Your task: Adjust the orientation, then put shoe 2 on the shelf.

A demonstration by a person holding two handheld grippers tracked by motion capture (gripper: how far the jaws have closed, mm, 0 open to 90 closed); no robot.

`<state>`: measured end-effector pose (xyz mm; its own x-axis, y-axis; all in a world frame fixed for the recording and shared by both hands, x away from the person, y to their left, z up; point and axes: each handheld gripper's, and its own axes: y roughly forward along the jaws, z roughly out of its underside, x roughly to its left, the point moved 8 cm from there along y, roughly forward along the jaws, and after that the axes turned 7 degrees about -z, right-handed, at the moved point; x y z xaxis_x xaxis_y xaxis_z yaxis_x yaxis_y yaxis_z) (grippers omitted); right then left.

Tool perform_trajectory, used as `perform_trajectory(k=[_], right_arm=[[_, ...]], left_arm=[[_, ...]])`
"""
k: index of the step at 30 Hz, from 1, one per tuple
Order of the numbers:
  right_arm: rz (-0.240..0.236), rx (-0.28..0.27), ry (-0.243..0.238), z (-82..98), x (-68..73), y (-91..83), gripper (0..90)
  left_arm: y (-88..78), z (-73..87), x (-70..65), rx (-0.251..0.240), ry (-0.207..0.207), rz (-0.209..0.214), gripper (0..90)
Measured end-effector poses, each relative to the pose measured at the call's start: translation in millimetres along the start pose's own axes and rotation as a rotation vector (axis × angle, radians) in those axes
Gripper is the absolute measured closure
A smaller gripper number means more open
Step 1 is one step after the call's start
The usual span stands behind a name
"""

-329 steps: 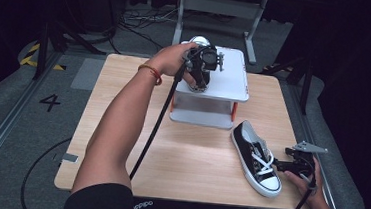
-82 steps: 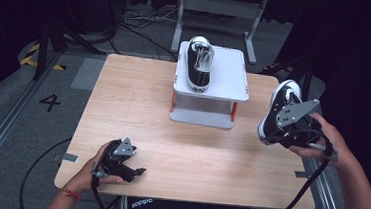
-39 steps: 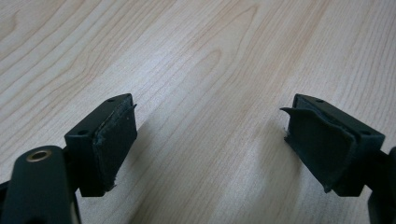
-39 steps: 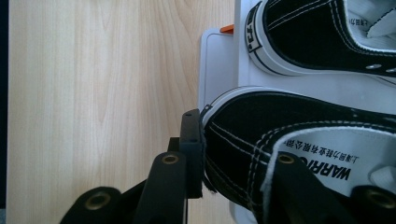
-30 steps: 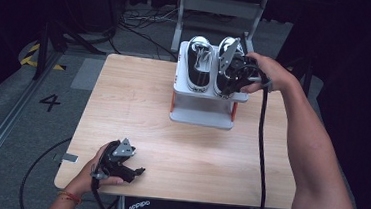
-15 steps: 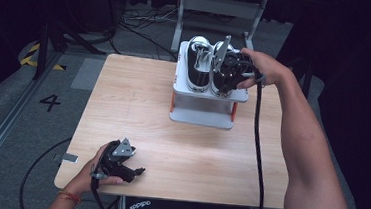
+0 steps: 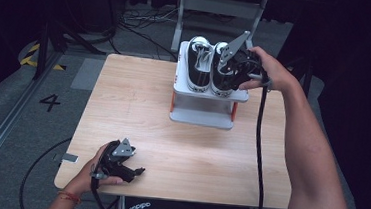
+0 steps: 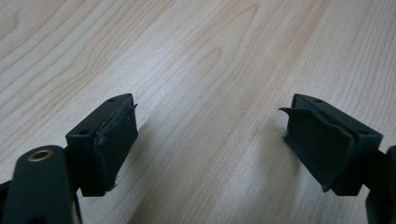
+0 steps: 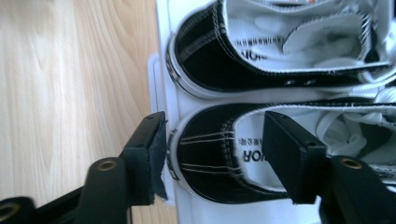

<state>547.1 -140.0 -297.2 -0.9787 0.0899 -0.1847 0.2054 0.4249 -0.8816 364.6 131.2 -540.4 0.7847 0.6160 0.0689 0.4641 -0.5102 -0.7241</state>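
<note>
The right hand-held gripper (image 7: 226, 73) is over the small white shelf stand (image 7: 202, 117) at the far side of the wooden counter (image 7: 138, 106). Two black-and-white sneakers sit side by side on the stand's top tier. The left sneaker (image 7: 199, 65) stands clear of the tool. The right sneaker (image 7: 221, 85) is at the gripper. In the right gripper view, one jaw stands outside the heel of that sneaker (image 9: 210, 158), just off the rubber rim, and the other jaw stands over the shoe's opening above the printed insole. The jaws have just been opening; they are now spread, the heel wall lies between them, and neither pad presses on it. The sneaker rests on the stand by its own sole.

The left hand-held gripper (image 7: 135, 171) lies at the near left corner of the counter, held in the person's hand (image 7: 90, 177), well apart from the stand. In the left gripper view its jaws are spread wide over bare wood grain with nothing between them. The pad (image 8: 116, 140) on one jaw shows frayed edges.

A black cable (image 7: 260, 140) trails from the right gripper down across the counter's near edge.
</note>
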Motion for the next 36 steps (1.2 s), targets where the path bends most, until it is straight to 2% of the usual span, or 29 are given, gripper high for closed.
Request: perform_trajectory(k=[1,3,5,10,11,15,17,18,20,21,23,26,29,36], right_arm=[[-0.001,-0.011,-0.001,1.0,3.4,-0.6,38.2],[0.032,-0.039,-0.006,3.4,5.7,-1.7,36.9],[0.033,-0.075,0.017,5.9,10.1,-4.9,35.8],[0.086,-0.155,0.050,12.6,15.9,-14.8,33.2],[0.091,-0.166,0.069,14.8,17.3,-17.2,32.9],[0.160,-0.201,0.080,21.7,17.6,-23.3,33.3],[0.175,-0.241,0.090,22.2,14.9,-28.6,31.7],[0.167,-0.254,0.114,23.0,13.6,-32.3,30.8],[0.163,-0.255,0.117,23.0,14.3,-33.5,30.8],[0.176,-0.253,0.113,23.0,14.7,-35.3,30.8],[0.181,-0.273,0.113,22.7,17.9,-40.7,30.5],[0.182,-0.313,0.141,26.6,21.2,-47.0,30.2],[0.212,-0.325,0.159,34.5,25.2,-52.4,30.2],[0.246,-0.361,0.198,55.8,38.1,-65.5,29.1]], left_arm=[[0.0,-0.1,0.0,0.000,0.000,0.000,17.1],[-0.1,0.0,0.0,0.000,-0.001,-0.002,17.2],[-0.3,0.2,0.0,0.001,0.001,-0.003,17.2],[-0.3,0.3,-0.1,0.001,0.000,-0.003,17.3],[-0.2,0.3,0.0,0.001,0.000,-0.003,17.3],[-0.3,0.3,0.0,0.001,0.000,-0.003,17.3],[-0.3,0.3,0.0,0.001,0.000,-0.003,17.3],[-0.3,0.3,0.0,0.001,0.000,-0.003,17.3],[-0.3,0.3,0.0,0.001,0.000,-0.003,17.3],[-0.3,0.3,-0.1,0.001,-0.001,-0.002,17.3],[-0.3,0.2,0.0,0.001,-0.002,-0.001,17.3],[-0.3,0.2,0.0,0.001,-0.001,0.001,17.3],[-0.1,0.2,-0.1,-0.001,-0.002,0.005,17.3],[-0.2,0.3,-0.1,0.001,-0.001,0.003,17.3]])
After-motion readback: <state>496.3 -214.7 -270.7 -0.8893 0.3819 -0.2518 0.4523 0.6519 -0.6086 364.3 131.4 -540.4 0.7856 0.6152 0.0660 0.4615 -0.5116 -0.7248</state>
